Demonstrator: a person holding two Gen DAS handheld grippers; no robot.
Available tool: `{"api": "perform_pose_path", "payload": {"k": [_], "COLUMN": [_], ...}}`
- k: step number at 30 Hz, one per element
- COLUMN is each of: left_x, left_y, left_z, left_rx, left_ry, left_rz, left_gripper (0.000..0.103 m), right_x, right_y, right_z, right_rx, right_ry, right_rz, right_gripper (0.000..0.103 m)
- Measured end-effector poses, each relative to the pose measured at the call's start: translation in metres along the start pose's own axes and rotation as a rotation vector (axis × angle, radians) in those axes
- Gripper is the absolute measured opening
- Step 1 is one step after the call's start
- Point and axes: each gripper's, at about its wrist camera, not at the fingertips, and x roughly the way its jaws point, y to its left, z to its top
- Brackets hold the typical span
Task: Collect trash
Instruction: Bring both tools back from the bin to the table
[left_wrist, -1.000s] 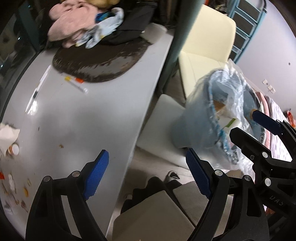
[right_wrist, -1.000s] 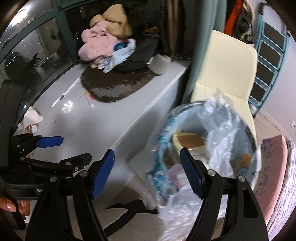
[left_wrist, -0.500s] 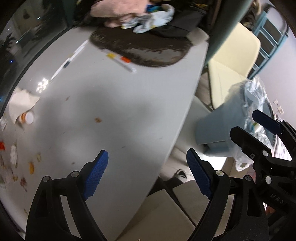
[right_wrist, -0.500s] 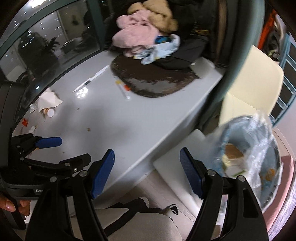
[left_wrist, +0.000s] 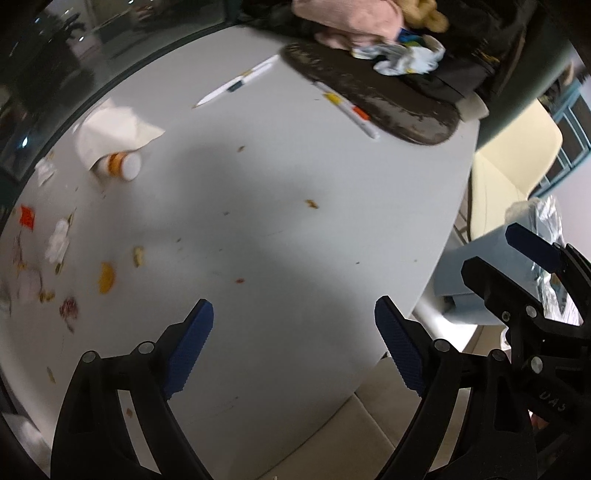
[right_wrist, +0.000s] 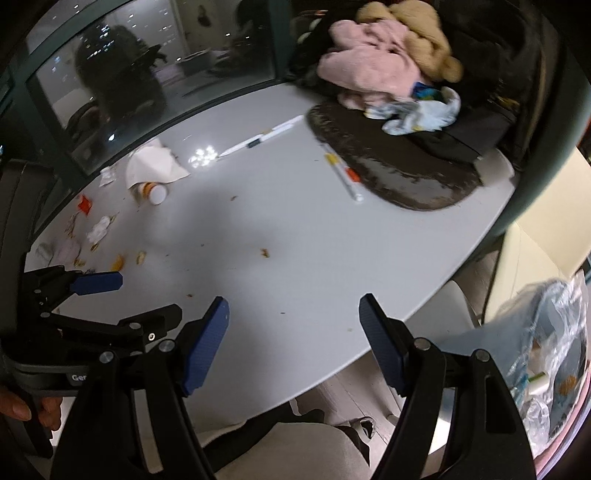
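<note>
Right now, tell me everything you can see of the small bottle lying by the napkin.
The bottle is small, lying on its side on the grey table, its white cap end toward the camera. Its body shows orange and white bands and looks like plastic. A crumpled white napkin drapes over its far end and touches it. Neither gripper is near it.

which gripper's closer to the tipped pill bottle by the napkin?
Left. The left gripper hovers over the table on the litter side, with the pill bottle ahead to its left. The right gripper sits further right, toward the bin.

Glossy grey table (left_wrist: 295, 221); crinkly clear-plastic bin liner (right_wrist: 554, 332).
</note>
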Motion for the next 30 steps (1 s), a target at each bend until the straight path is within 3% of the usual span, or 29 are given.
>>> {"api": "perform_pose_path", "payload": {"k": [11,18,30], "left_x": [-0.006,-0.014,-0.022], "left_y": [0.05,0.081,0.113], "left_z": [-0.027,-0.033,-0.016], "left_rx": [-0.164,-0.279,-0.477], "left_ry": [0.011,-0.002,-0.025], "left_rz": [0.01,0.062,0.156], "left_gripper": [0.086,0.087,0.087], "right_x": [0.012,0.025,0.049], "right_y": [0.047,0.079,0.108], "right_z": [0.008,0.025,0.072], "right_rx": [-0.131,-0.247,-0.451], "right_ry": [0.031,0.037,0.023], "right_rz": [0.054,0.12,0.257], "right_gripper": [0.07,0.07,0.07]}}
